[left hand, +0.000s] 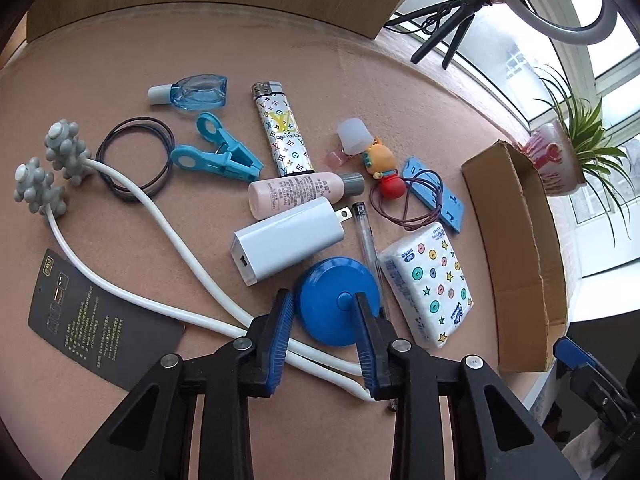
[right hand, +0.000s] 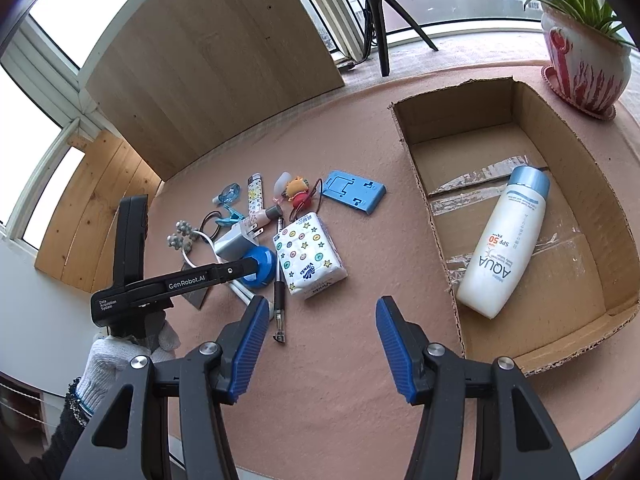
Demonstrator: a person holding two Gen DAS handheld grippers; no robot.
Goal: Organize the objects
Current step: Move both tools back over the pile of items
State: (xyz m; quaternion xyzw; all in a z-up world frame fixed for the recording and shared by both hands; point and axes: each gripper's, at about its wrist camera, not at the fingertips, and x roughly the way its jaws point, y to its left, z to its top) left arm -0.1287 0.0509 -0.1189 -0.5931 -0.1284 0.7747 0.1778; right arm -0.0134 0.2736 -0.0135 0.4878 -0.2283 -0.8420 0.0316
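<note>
A pink felt-like cover is lying over the bench (right hand: 340, 380), with a wooden board (right hand: 216, 60) standing along its far edge and windows letting in daylight behind. A potted plant (right hand: 584, 68) is sitting at the far right corner beside a tripod (right hand: 380, 20).

The left gripper (left hand: 324, 316) is pointing down at the pile, its jaws standing fairly narrow on either side of the blue round disc (left hand: 338, 300); whether the pads are actually pressing on it is hard to tell. Just right of those jaws a tissue pack (left hand: 428, 284) is lying, with a clear pen (left hand: 370, 248) between it and the disc. Ahead of them are lying a white charger (left hand: 288, 236), a pink bottle (left hand: 296, 196), a patterned lighter (left hand: 282, 128), a blue clip (left hand: 218, 156) and black hair ties (left hand: 136, 156). A white cord massager (left hand: 52, 168) is looping away to the left and passing under the jaws.

The right gripper (right hand: 322, 344) is hanging with jaws about half open and nothing between them, over bare cover. To its right an open cardboard box (right hand: 436, 208) is holding a white lotion bottle (right hand: 504, 240); the box's near wall is torn low. A gloved hand (right hand: 120, 360) is gripping the left tool, whose arm is hiding part of the disc.
</note>
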